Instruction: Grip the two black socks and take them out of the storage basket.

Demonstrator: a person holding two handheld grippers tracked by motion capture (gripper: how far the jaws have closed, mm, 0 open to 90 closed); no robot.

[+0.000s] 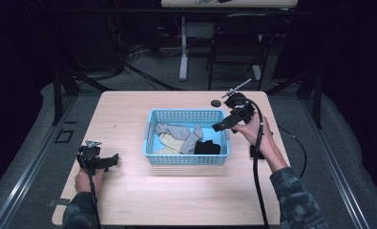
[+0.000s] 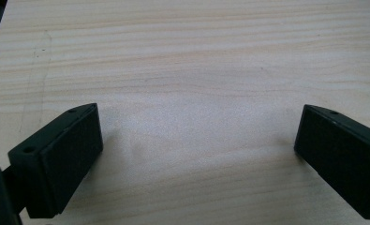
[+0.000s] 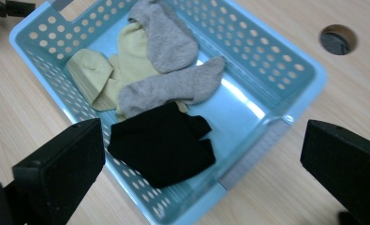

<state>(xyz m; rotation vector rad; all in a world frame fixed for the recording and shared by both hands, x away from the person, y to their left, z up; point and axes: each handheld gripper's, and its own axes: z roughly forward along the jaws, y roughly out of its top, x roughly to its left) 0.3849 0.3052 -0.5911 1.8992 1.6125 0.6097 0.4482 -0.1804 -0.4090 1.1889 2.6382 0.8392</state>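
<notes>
Dark room all round, with a chair and cables on the floor beyond the far edge; my work sits on a pale wooden bench [image 1: 129, 191]. At its middle stands a light blue perforated basket [image 1: 186, 160] holding socks: a black sock [image 3: 161, 143] in the basket's near right corner, two grey socks [image 3: 173, 86] draped across the centre, and yellowish socks [image 3: 103, 75] beneath them toward the left wall.

My right gripper [image 1: 223, 126] hangs above the basket's right rim, tilted down and left toward the contents. Its fingers [image 3: 61, 173] are spread wide with nothing between them, and in the right gripper view the black sock lies just ahead of them, inside the basket wall. My left gripper [image 1: 110, 161] rests low at the near left of the bench, well apart from the basket, its fingers [image 2: 56, 164] likewise spread over bare wood and gripping nothing.

I judge this to be the approach step for picking a sock out of the basket, with the black one the nearest candidate. Next I would need to drop the right fingers over the rim, straddle a raised fold of the black sock, and close on cloth alone, keeping clear of the plastic wall and the grey sock touching its far edge. A small round hole [image 3: 338, 40] in the bench lies beyond the basket, out of the way.
</notes>
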